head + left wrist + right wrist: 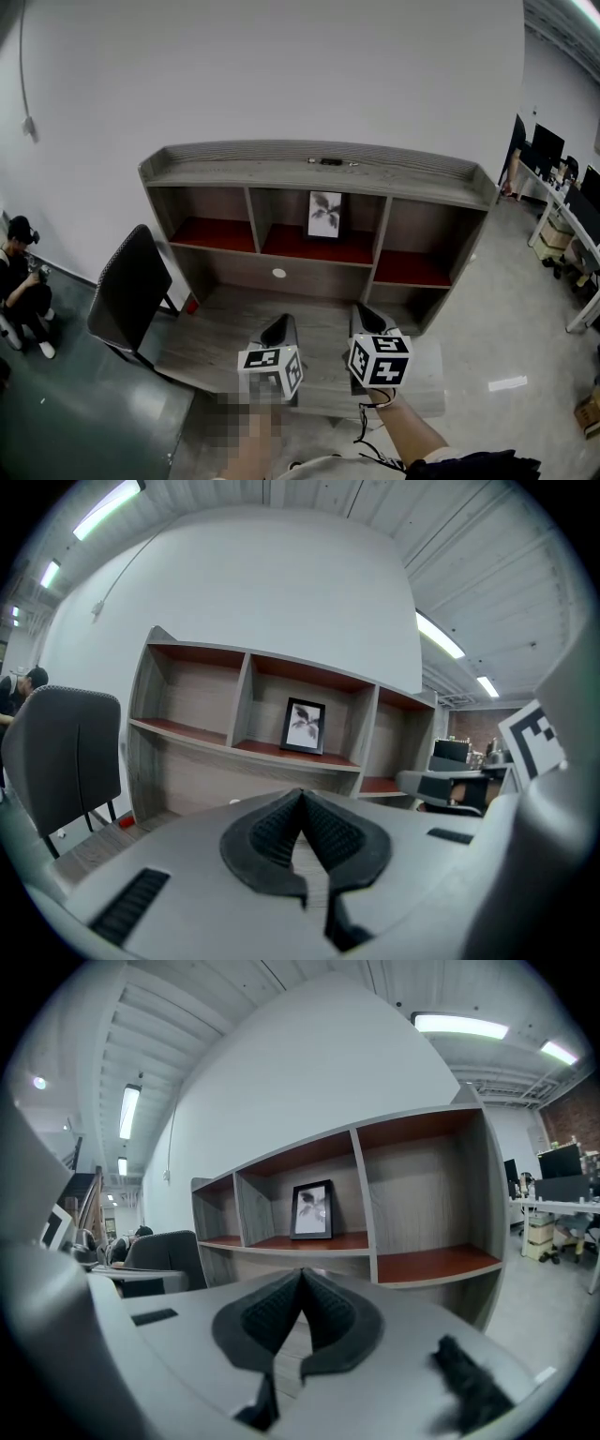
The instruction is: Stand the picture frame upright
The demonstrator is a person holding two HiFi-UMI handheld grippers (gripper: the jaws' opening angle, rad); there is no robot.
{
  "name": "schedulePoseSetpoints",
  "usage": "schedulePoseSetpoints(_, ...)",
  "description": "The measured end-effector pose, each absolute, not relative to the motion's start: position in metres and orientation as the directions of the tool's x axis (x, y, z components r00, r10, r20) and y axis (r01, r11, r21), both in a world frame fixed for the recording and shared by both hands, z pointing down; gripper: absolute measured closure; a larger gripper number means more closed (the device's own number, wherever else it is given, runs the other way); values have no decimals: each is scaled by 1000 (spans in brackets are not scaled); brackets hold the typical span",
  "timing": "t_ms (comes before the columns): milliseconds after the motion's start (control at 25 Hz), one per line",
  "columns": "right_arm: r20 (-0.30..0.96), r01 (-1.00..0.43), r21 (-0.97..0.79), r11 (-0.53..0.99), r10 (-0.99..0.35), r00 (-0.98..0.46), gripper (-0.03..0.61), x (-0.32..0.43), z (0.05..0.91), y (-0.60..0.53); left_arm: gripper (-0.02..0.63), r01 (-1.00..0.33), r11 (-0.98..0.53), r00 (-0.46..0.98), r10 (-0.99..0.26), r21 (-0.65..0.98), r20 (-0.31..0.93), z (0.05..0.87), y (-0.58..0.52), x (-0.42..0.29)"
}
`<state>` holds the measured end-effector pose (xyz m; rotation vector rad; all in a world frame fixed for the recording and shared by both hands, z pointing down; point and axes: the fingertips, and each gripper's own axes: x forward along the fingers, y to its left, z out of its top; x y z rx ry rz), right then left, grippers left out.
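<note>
A black picture frame (324,215) with a leaf print stands upright in the middle compartment of the grey desk hutch (319,173). The left gripper view shows the frame (304,726) beyond the jaws, and so does the right gripper view (312,1210). My left gripper (278,330) hovers over the desk top, well short of the frame, jaws shut with nothing between them. The right gripper (367,319) is beside it, also shut and empty. In their own views the left gripper (302,796) and the right gripper (302,1274) show tips touching.
A dark office chair (128,292) stands at the desk's left. A person (21,281) crouches at the far left. Desks with monitors (548,150) line the right side. A small dark object (330,161) lies on the hutch's top shelf.
</note>
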<state>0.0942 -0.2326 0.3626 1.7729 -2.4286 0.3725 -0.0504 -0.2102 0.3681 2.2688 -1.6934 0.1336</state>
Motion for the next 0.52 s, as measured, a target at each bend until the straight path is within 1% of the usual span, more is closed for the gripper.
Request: schedulePoseSetpoints(520,238,-941,-118,318,-911,-338,548,103,362,-235,610,-958,-228,269,-925,173,268,368,-209,-42)
